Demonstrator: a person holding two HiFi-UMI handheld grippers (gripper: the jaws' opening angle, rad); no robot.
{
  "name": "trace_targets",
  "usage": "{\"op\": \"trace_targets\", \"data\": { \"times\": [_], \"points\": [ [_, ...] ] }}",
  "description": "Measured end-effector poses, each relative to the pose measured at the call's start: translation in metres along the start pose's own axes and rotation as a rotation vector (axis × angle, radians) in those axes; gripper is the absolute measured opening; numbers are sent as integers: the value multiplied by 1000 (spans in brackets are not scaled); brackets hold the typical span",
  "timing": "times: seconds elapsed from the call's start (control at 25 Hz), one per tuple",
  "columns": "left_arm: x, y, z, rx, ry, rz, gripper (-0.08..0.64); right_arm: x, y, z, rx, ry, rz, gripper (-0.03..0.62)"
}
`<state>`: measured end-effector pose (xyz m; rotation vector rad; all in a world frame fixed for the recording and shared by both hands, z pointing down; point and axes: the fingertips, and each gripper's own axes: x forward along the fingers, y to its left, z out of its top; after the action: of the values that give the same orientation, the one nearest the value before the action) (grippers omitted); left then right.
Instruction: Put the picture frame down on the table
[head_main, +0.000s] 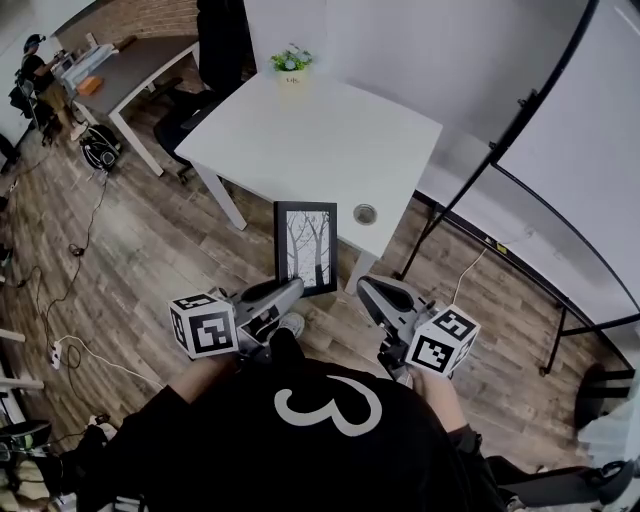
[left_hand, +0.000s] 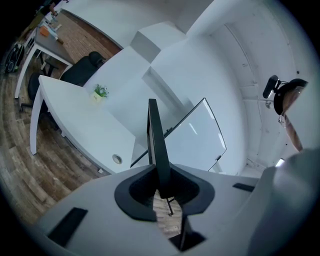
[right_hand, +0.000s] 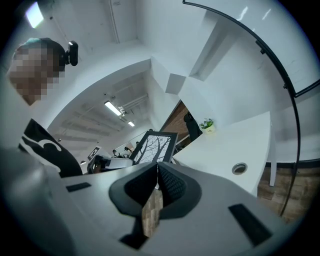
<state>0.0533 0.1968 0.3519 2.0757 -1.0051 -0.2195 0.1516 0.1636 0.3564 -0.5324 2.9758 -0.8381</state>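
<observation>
The left hand-held gripper (head_main: 296, 287) clamped the near edge of the stiff, likely light but fragile black rectangular picture frame (head_main: 306, 245); the right hand-held gripper (head_main: 364, 287) was closed, empty.

My left claw (head_main: 292, 288) hides a near corner of the picture frame (head_main: 306, 247); the far plant pot (head_main: 292, 80) carries unreadably small print.

upright picture frame (head_main: 306, 247), white table (head_main: 320, 140) beyond
</observation>
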Motion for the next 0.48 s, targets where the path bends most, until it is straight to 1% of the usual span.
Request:
{"op": "trace_targets", "data": {
  "times": [0.2,0.36,0.48],
  "points": [
    [7,34,45,-1,26,-13,69,48,-24,15,38,-3,-25,23],
    [13,61,70,-12,51,-26,69,77,-40,24,58,-3,-52,23],
    [11,102,102,-40,67,-38,69,123,-58,29,85,19,-83,23]
  ]
}}
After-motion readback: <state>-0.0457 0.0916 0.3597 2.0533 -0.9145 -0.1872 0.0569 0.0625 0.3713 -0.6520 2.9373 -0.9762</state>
